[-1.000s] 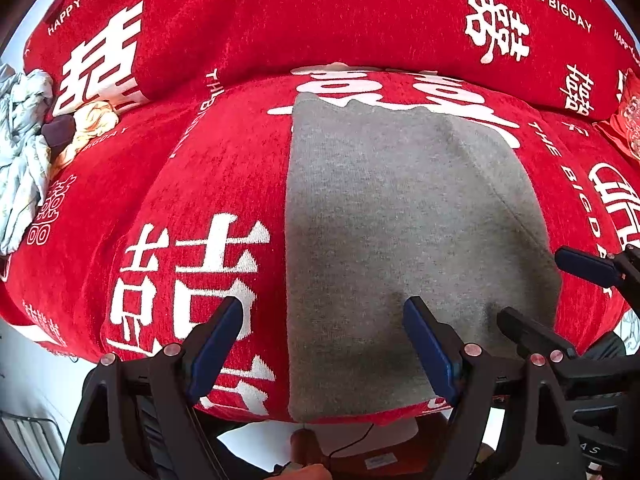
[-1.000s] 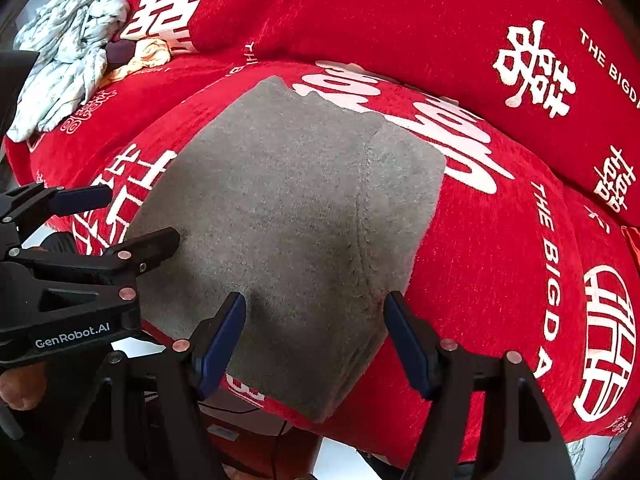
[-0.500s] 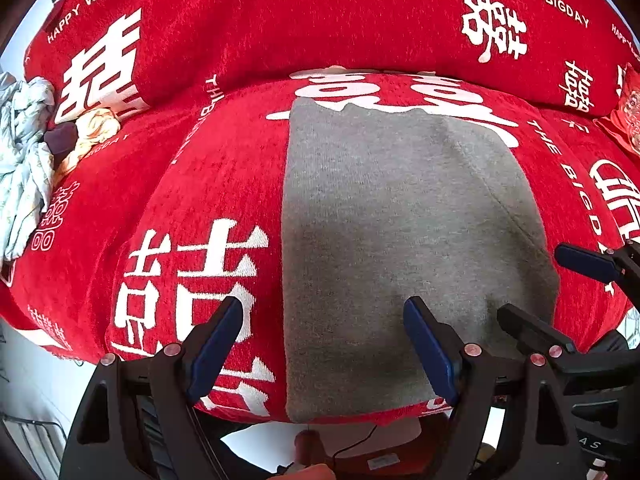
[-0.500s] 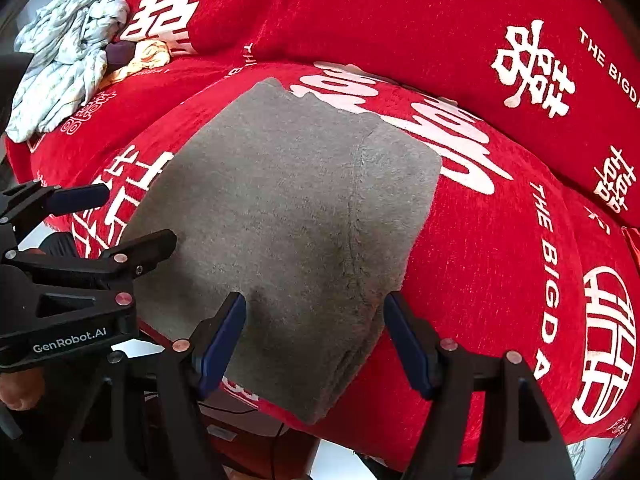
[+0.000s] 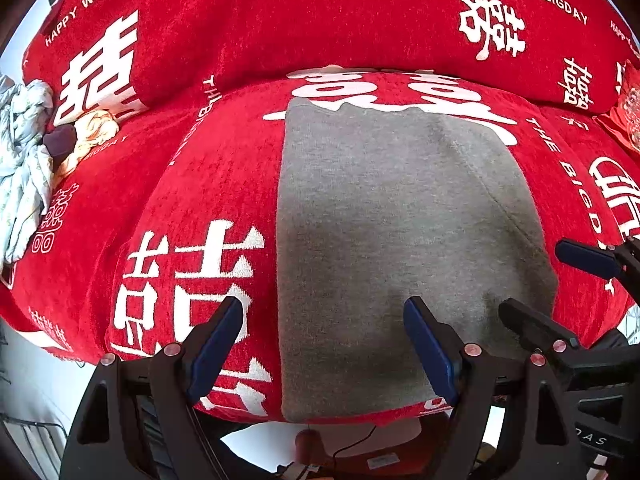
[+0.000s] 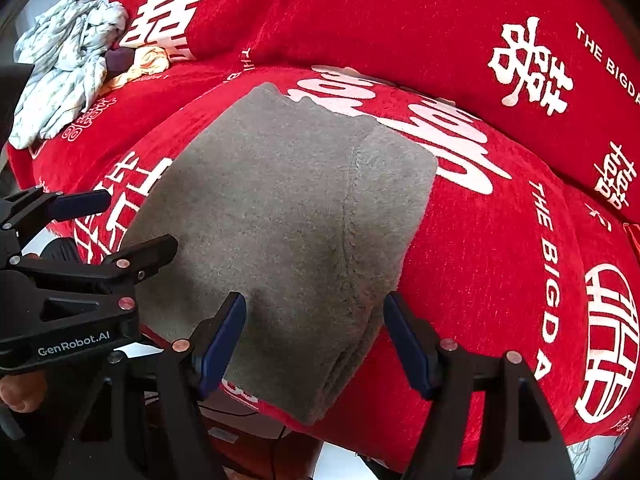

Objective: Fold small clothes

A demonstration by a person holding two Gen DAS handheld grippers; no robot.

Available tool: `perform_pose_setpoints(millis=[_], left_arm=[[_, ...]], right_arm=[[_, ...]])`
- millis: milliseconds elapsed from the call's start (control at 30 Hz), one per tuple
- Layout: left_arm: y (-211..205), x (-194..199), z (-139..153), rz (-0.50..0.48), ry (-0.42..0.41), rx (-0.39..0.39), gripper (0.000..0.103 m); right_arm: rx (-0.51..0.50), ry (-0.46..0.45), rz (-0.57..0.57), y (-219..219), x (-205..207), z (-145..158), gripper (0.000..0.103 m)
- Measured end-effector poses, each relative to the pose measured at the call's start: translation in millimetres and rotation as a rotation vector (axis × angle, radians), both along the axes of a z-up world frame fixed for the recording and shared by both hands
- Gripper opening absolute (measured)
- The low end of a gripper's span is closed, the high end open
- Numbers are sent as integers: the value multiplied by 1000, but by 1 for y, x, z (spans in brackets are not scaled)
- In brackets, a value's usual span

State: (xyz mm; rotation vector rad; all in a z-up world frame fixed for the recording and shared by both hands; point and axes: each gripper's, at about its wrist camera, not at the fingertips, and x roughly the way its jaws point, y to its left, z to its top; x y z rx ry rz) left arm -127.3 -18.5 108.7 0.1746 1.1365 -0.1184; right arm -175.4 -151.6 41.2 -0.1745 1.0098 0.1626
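A grey fleece garment [image 5: 392,240] lies folded flat on the red sofa seat; it also shows in the right wrist view [image 6: 288,216], with a seam running down its right part. My left gripper [image 5: 324,340] is open and empty, hovering over the garment's near left edge. My right gripper [image 6: 316,336] is open and empty, over the garment's near right corner. Each gripper shows in the other's view: the right one [image 5: 560,284] and the left one [image 6: 120,224].
The sofa cover [image 5: 192,200] is red with white characters, with back cushions [image 5: 320,12] behind. A pile of light patterned clothes [image 6: 64,64] lies at the far left of the seat; it also shows in the left wrist view [image 5: 24,168]. The seat's front edge is just below the grippers.
Both grippers stay open and nearly still. The view has shifted slightly, and the garment sits a little lower and flatter than a second ago.
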Motion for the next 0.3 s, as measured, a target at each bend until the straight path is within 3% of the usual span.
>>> perform_pose_setpoints(millis=[300], left_arm=[[-3,0,-1,-3,9,-1,83]], right_arm=[[20,3,-4,-5,-1,-3,75]])
